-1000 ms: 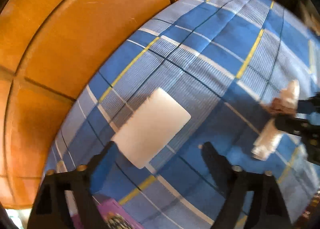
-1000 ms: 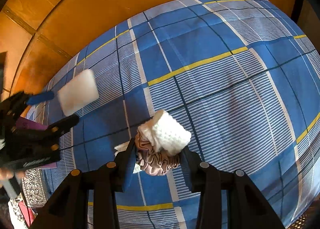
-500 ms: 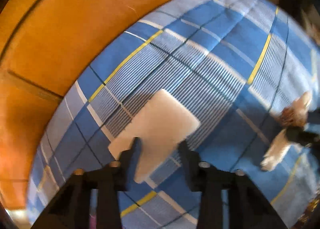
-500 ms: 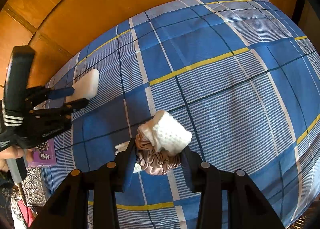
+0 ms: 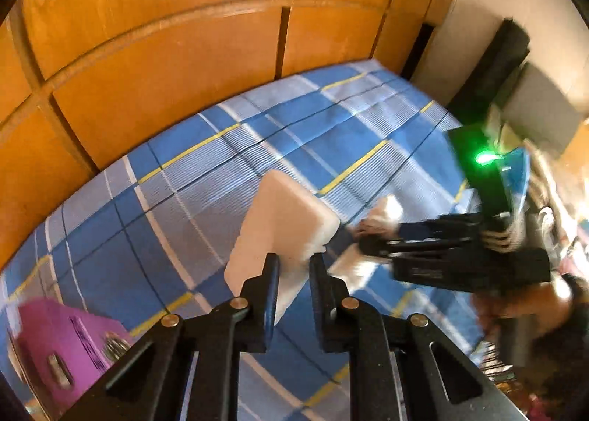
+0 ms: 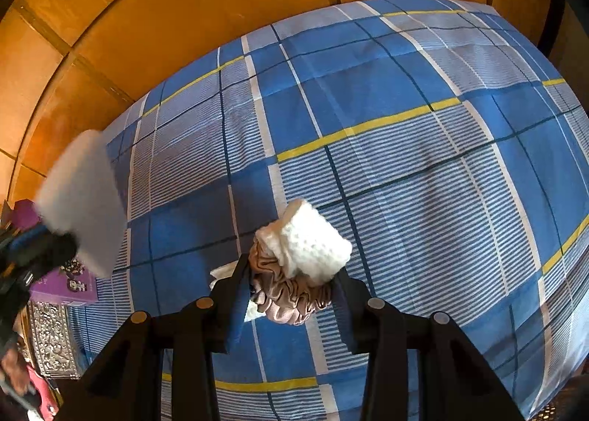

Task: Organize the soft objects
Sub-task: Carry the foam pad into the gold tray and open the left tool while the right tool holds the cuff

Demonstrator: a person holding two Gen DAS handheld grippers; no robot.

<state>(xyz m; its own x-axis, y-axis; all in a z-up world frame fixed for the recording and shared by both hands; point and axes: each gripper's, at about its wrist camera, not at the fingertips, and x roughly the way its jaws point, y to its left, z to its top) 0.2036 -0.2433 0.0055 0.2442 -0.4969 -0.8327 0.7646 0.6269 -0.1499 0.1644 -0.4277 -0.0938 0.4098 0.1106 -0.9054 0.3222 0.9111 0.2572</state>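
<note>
A white rectangular sponge [image 5: 279, 226] hangs above the blue plaid bedsheet [image 5: 191, 193], and my left gripper [image 5: 292, 266] is shut on its near end. From the right wrist view the same sponge [image 6: 83, 200] shows blurred at the far left, lifted off the bed. My right gripper [image 6: 291, 273] is shut on a bundle: a white knitted band [image 6: 309, 237] on top of a brown ruffled scrunchie [image 6: 287, 296], with a bit of white cloth [image 6: 224, 272] under them. In the left wrist view the right gripper [image 5: 371, 240] is at the right, holding that bundle.
Orange wooden panels [image 5: 184, 53] rise behind the bed. A purple box [image 5: 70, 340] lies at the bed's near left corner, with a silver patterned box [image 6: 51, 340] beside it. A person's hand [image 5: 515, 307] holds the right gripper. Dark furniture [image 5: 504, 64] stands at the far right.
My left gripper closed on the white sponge and lifted it off the sheet, tilting as it rose. The right gripper kept still with its bundle.
</note>
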